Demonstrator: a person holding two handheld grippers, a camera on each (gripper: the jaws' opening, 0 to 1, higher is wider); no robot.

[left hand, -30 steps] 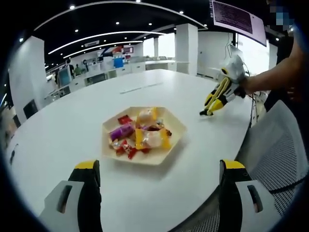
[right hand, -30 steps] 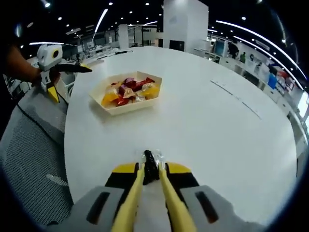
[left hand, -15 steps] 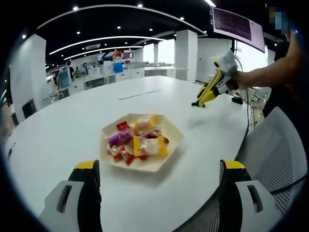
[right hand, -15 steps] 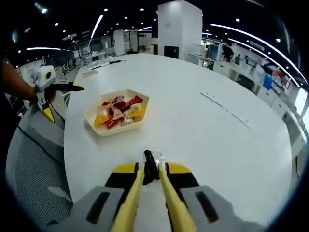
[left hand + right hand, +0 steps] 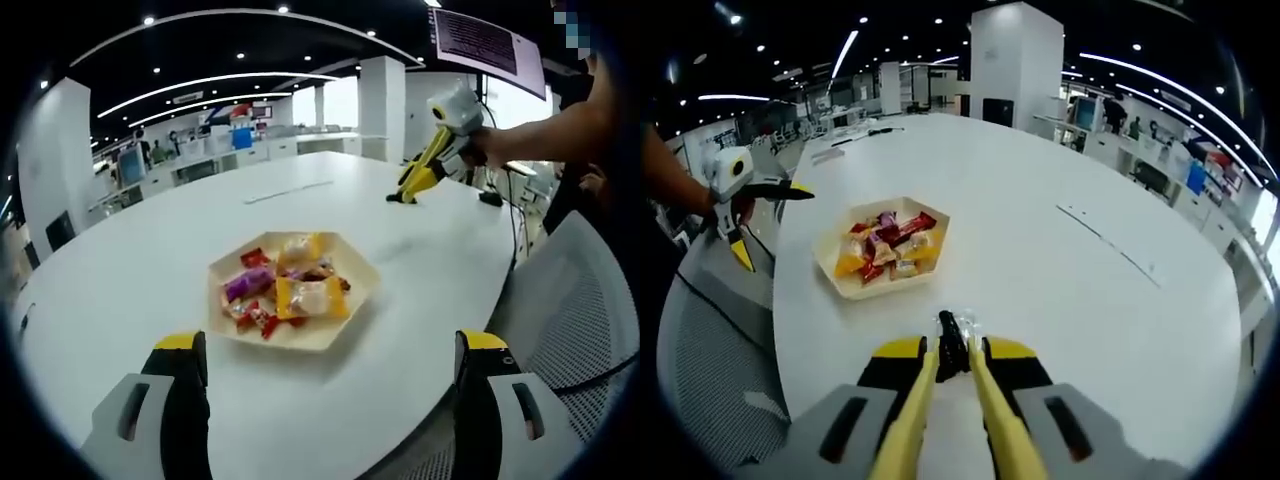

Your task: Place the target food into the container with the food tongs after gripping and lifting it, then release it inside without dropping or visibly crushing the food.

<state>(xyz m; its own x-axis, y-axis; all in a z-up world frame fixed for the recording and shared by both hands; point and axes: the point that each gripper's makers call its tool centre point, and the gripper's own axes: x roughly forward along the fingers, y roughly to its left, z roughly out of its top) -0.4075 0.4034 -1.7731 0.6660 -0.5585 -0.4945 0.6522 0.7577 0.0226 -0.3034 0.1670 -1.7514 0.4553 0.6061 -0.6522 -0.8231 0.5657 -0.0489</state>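
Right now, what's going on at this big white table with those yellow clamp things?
A person holds a two-jaw gripper in each hand. The right gripper is shut on a small dark wrapped candy and held in the air above the white table. The hexagonal tray of wrapped sweets sits ahead of it near the table's edge. The left gripper is open, holds nothing and faces the tray. The candy isn't in the tray yet.

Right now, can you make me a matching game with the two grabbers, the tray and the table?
Things:
1. right gripper
2. left gripper
3. tray
4. table

States:
A. white, round-edged
B. jaws wide apart, holding nothing
C. hexagonal, full of wrapped sweets
D. pinched on a small dark wrapped sweet

Pairs: 1-D, 2-B, 3-C, 4-A
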